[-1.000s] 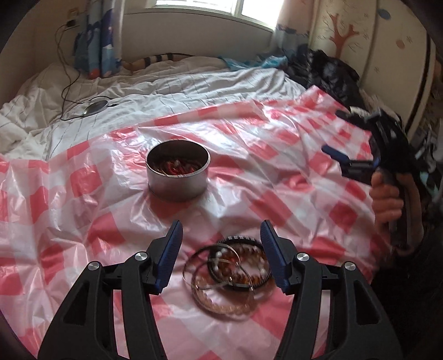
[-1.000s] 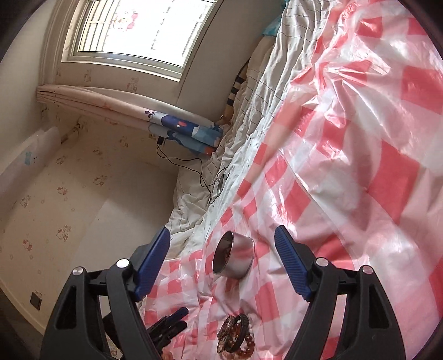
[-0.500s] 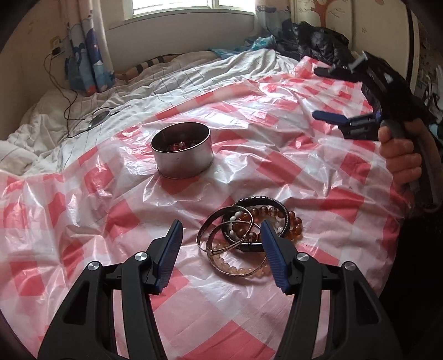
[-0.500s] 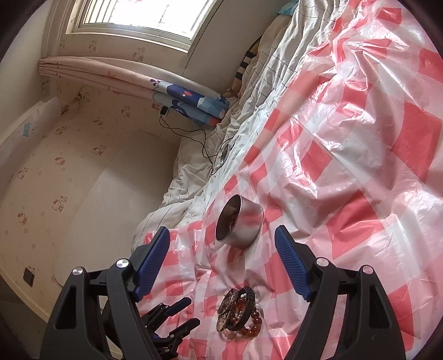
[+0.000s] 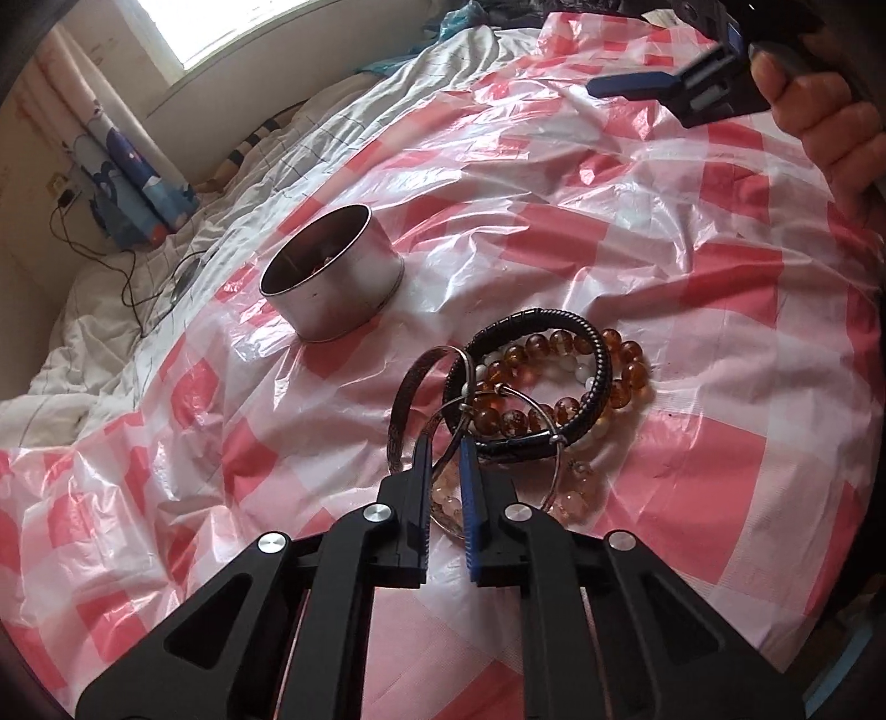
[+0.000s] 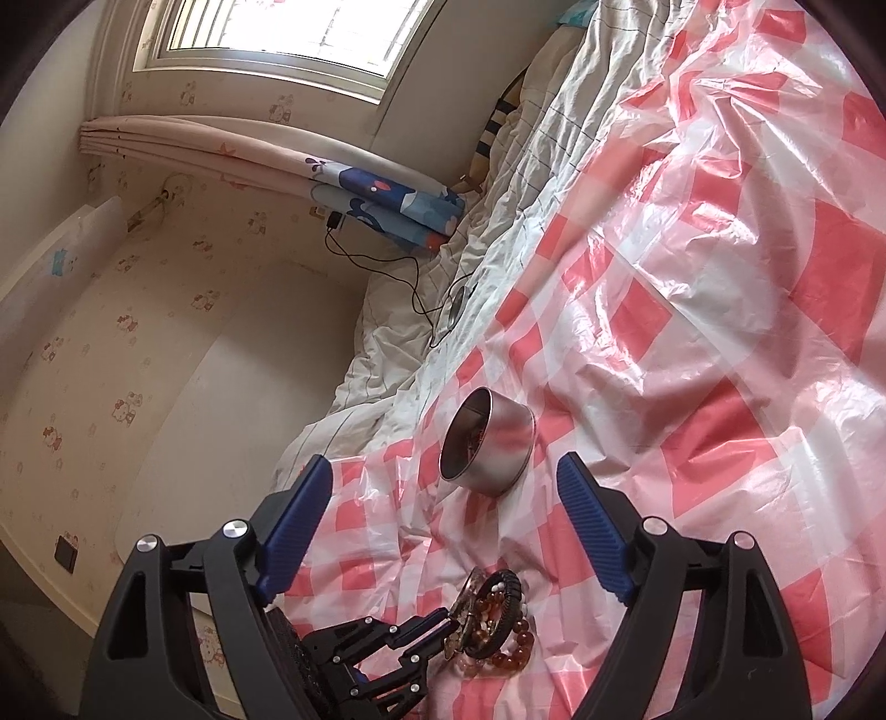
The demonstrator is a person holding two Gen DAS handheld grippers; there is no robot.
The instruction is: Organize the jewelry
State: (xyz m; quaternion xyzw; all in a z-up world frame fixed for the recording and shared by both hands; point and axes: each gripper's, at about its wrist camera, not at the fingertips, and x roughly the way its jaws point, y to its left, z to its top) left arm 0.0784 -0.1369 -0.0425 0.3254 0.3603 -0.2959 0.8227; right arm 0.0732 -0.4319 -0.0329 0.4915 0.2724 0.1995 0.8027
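Note:
A pile of bracelets lies on the red-and-white checked plastic sheet: a black braided band (image 5: 601, 365), amber beads (image 5: 626, 368), pale beads (image 5: 576, 498) and thin metal bangles (image 5: 407, 393). My left gripper (image 5: 444, 443) is shut on a thin metal bangle at the near edge of the pile. A round metal tin (image 5: 332, 277) with jewelry inside stands beyond the pile, also in the right wrist view (image 6: 487, 443). My right gripper (image 6: 443, 482) is open and empty, held above the sheet; it shows in the left wrist view (image 5: 653, 86). The pile (image 6: 493, 620) and left gripper (image 6: 446, 615) show below it.
The checked sheet (image 5: 554, 221) covers a bed with a white quilt (image 5: 111, 343). A black cable and round device (image 5: 183, 277) lie on the quilt. A curtain (image 6: 387, 205) and window (image 6: 288, 33) are behind. The sheet's right edge (image 5: 830, 498) drops off.
My left gripper moved forward and down to the pile and closed on a thin metal bangle. My right gripper stayed open and shifted slightly.

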